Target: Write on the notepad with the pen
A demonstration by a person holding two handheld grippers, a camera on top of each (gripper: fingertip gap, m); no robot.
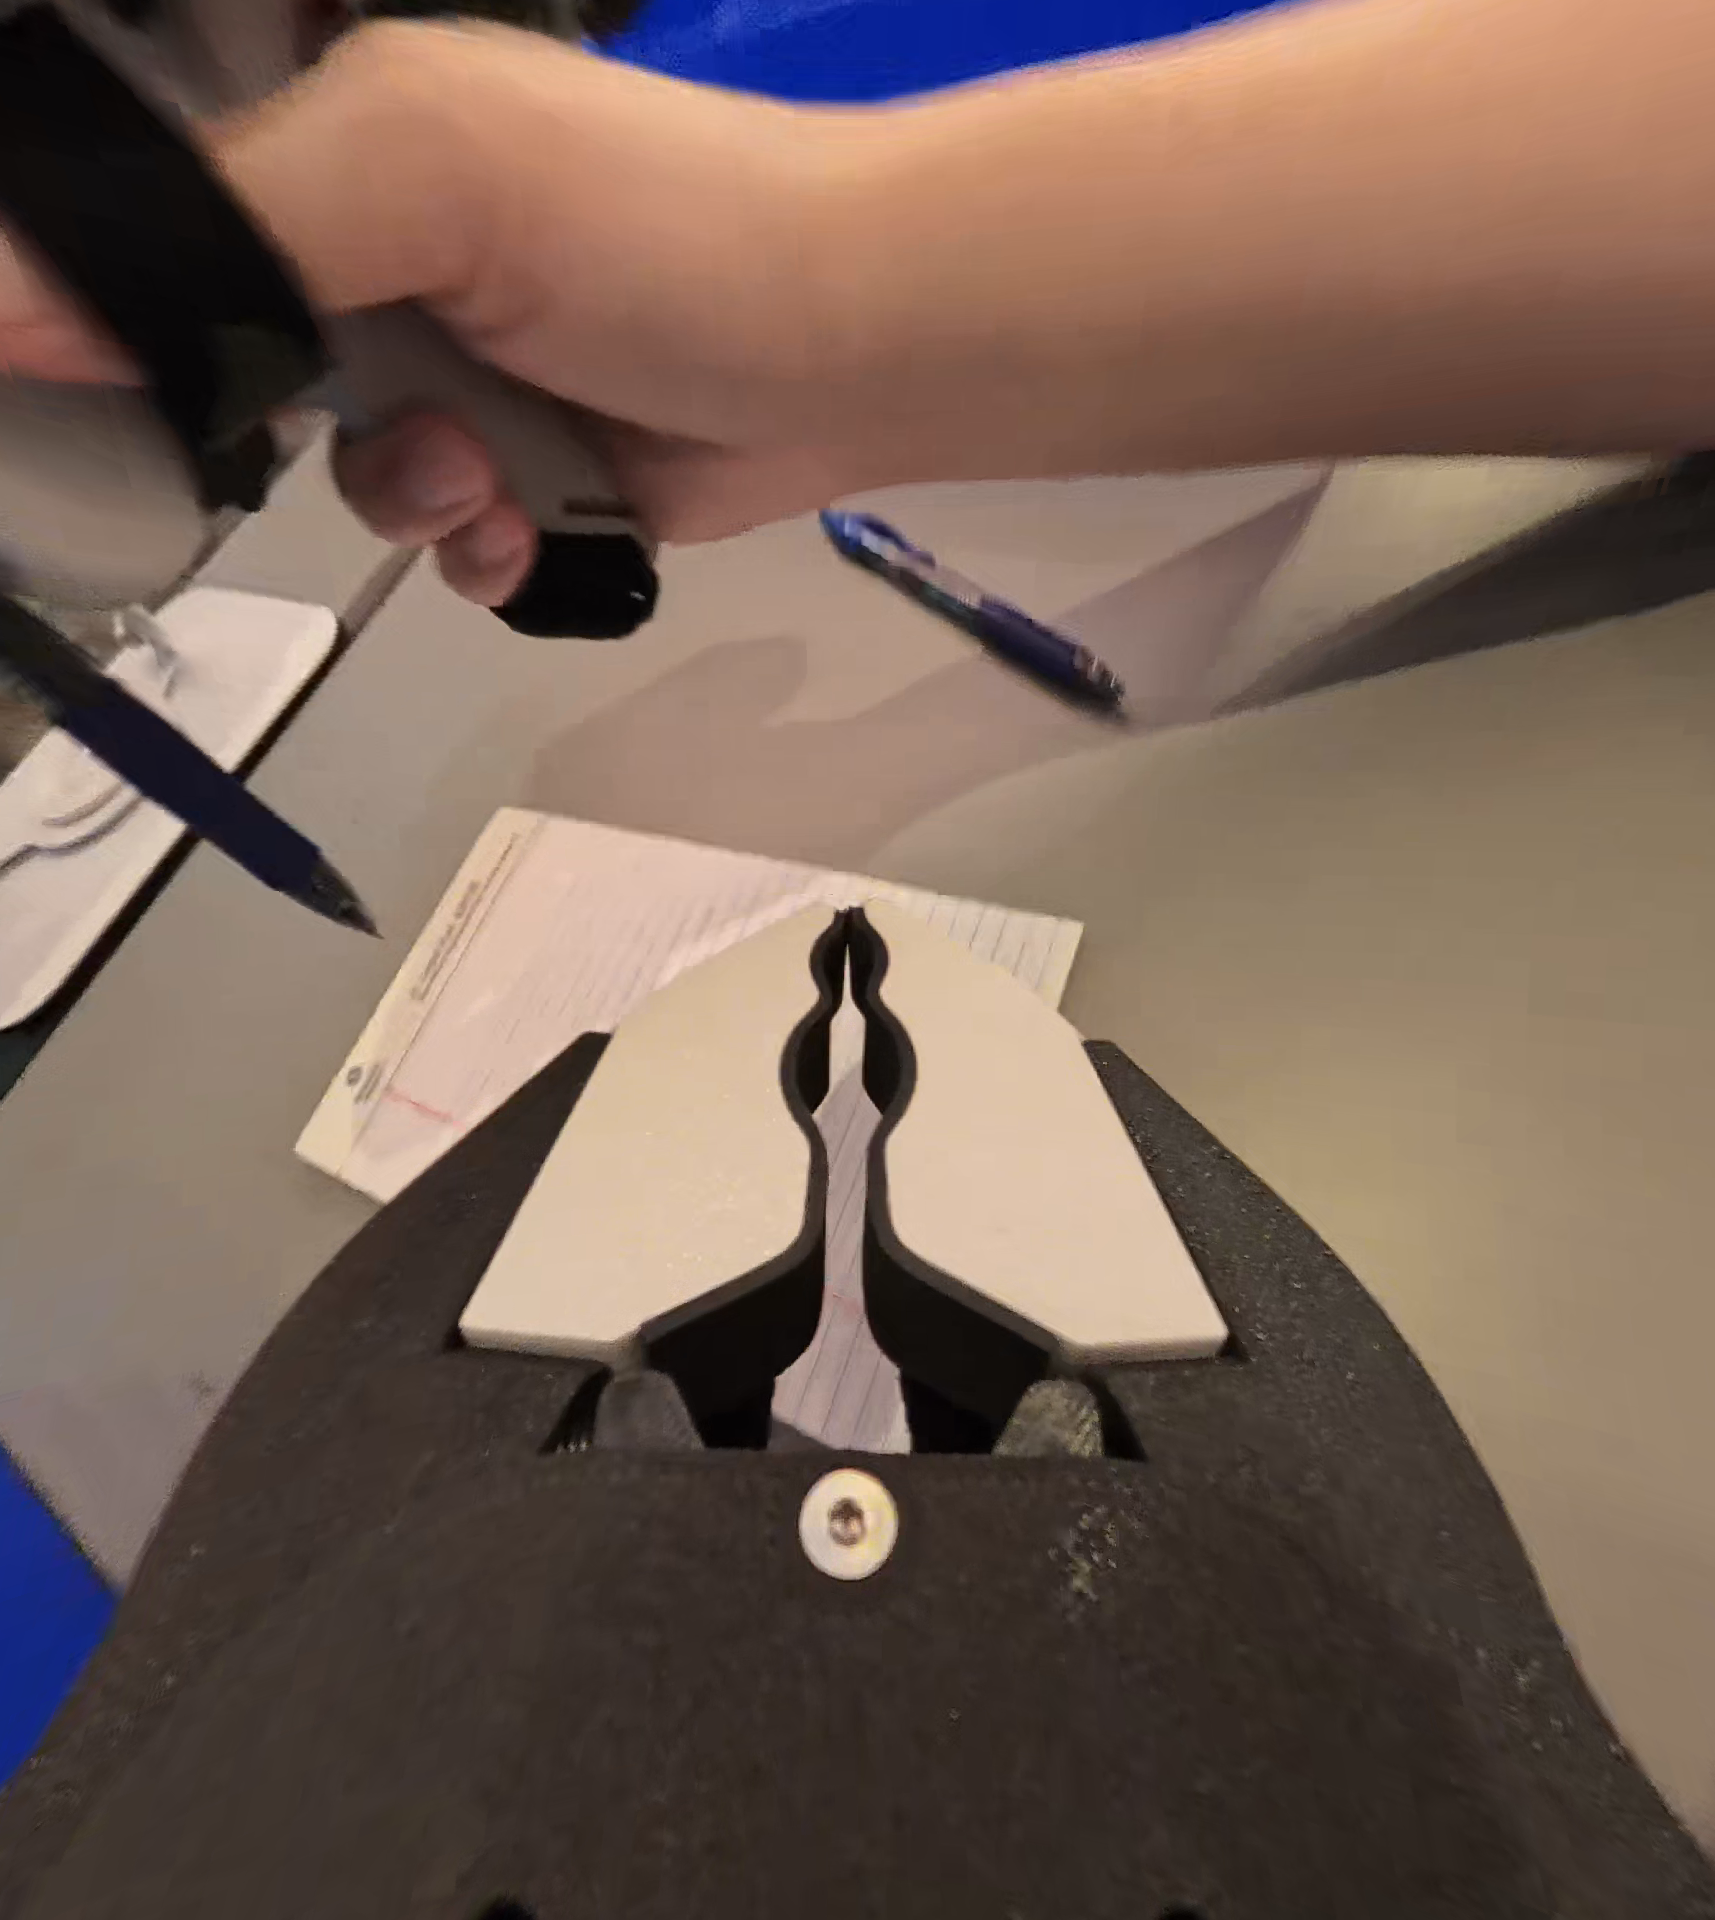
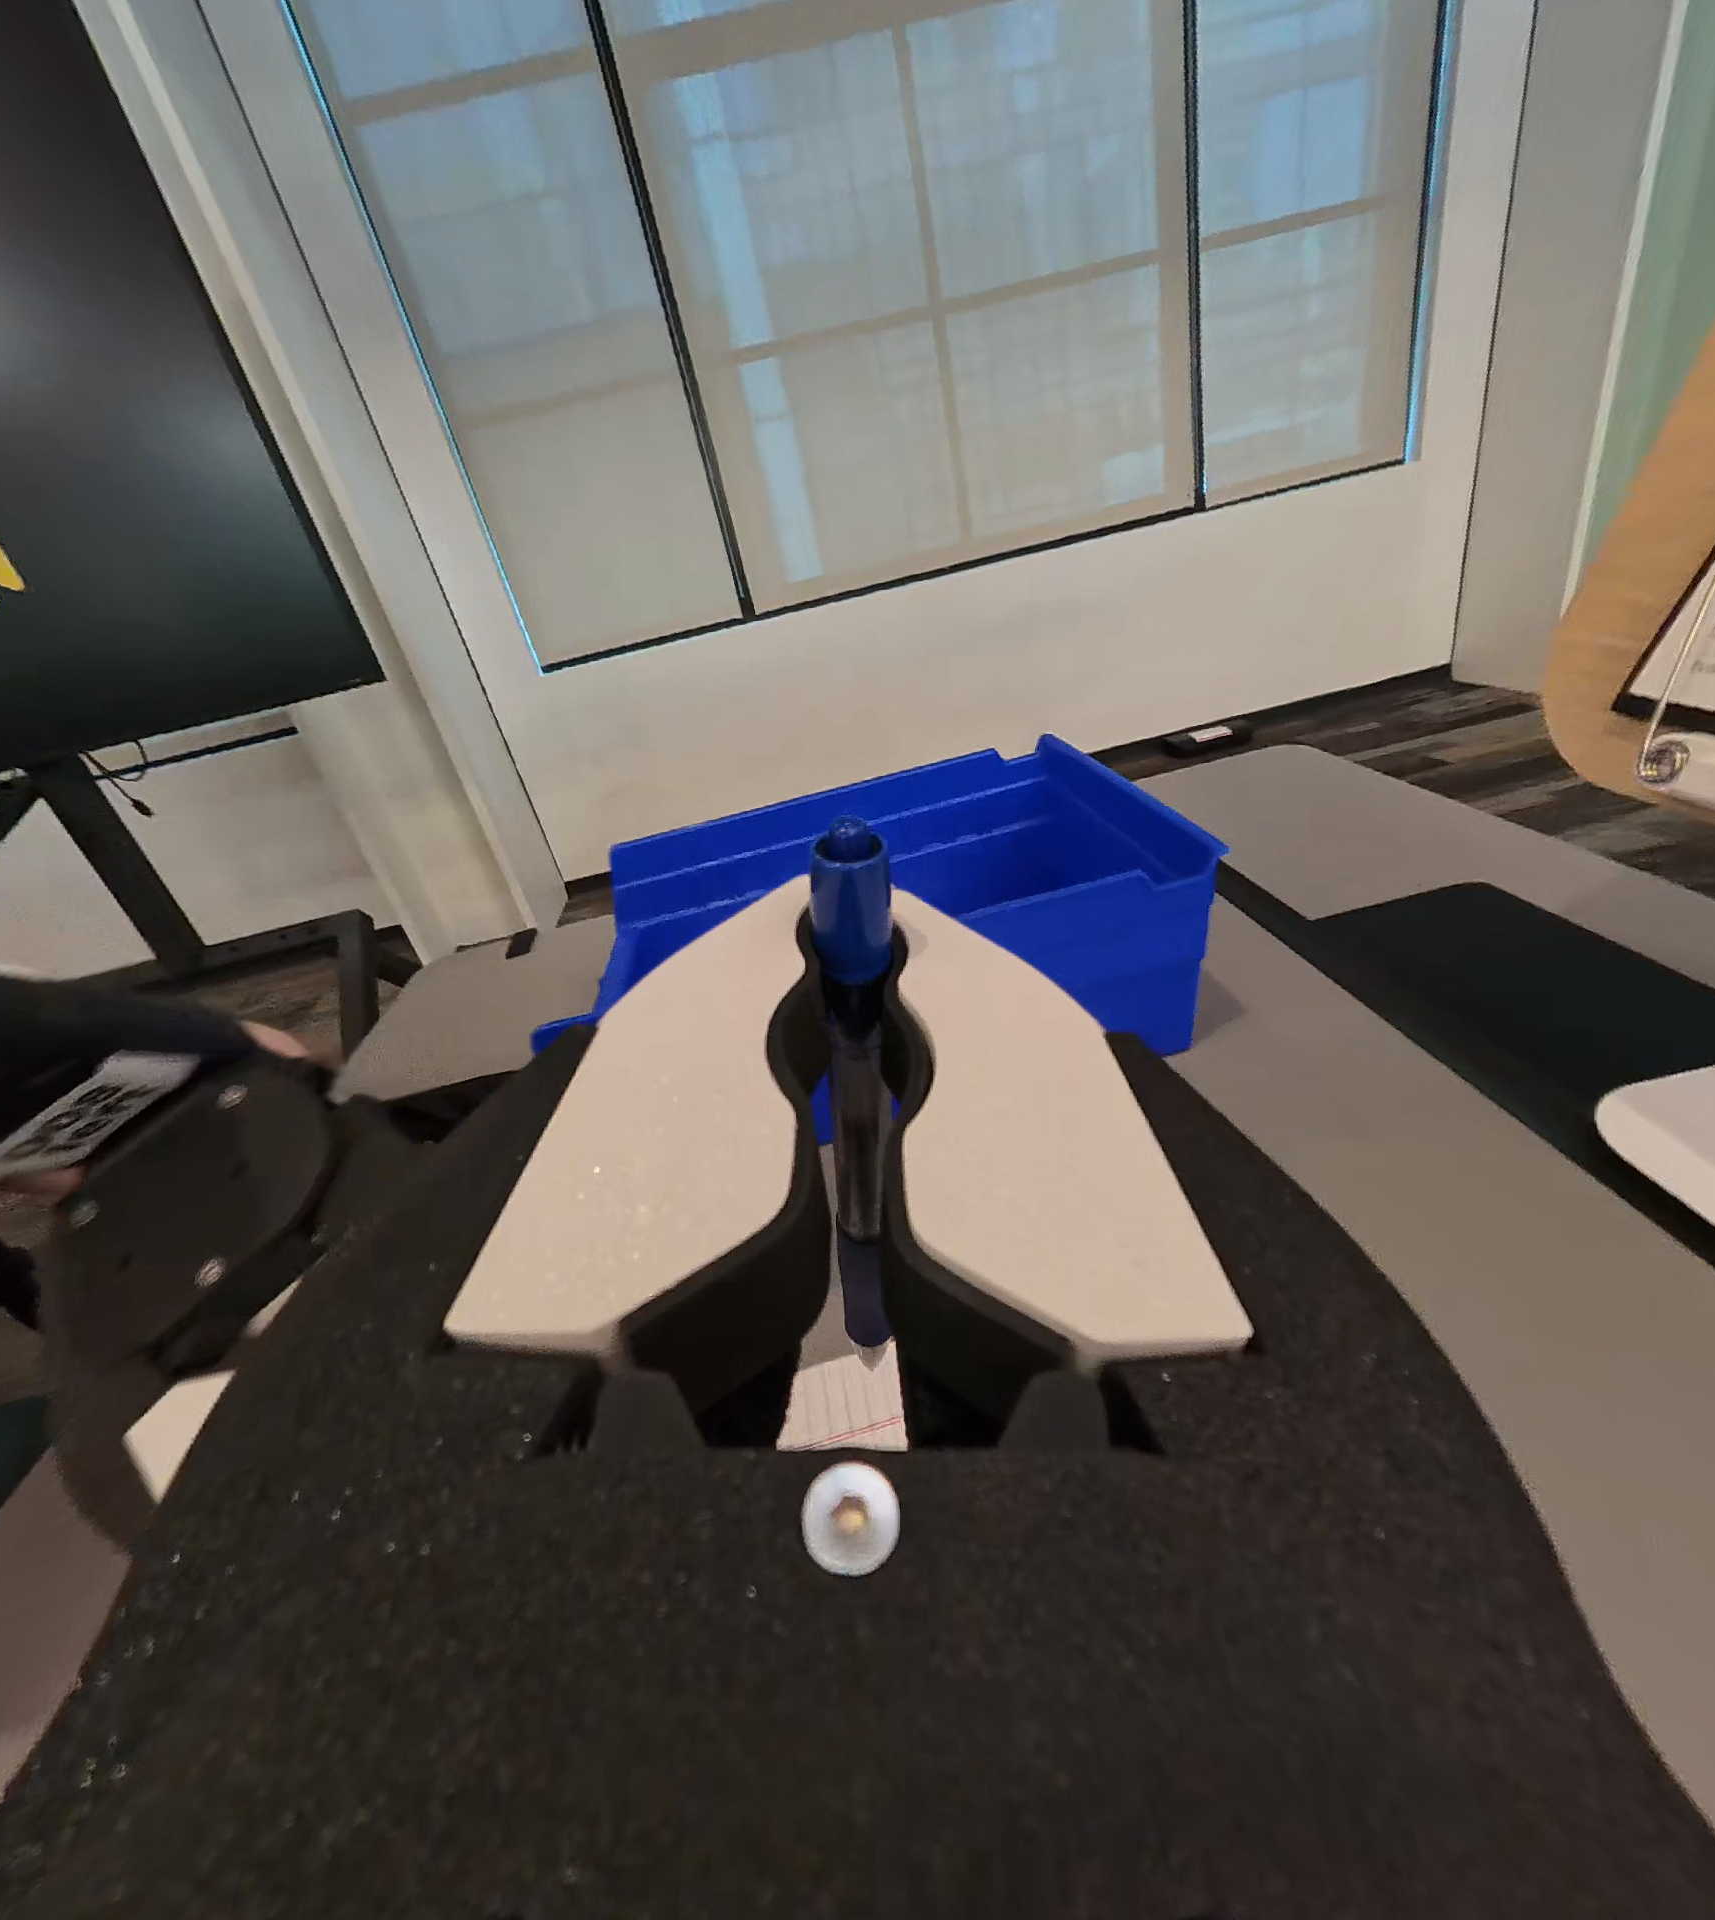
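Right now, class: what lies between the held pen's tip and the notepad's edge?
Only bare grey table, seen in the left wrist view: the pen tip hovers just left of the notepad, nothing between.

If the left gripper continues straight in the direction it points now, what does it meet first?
Probably the notepad. The left gripper, jaws shut and empty, points down at the lined page, which shows beyond its tips. How far above the paper it is cannot be told. The pen in the other gripper is off to the side.
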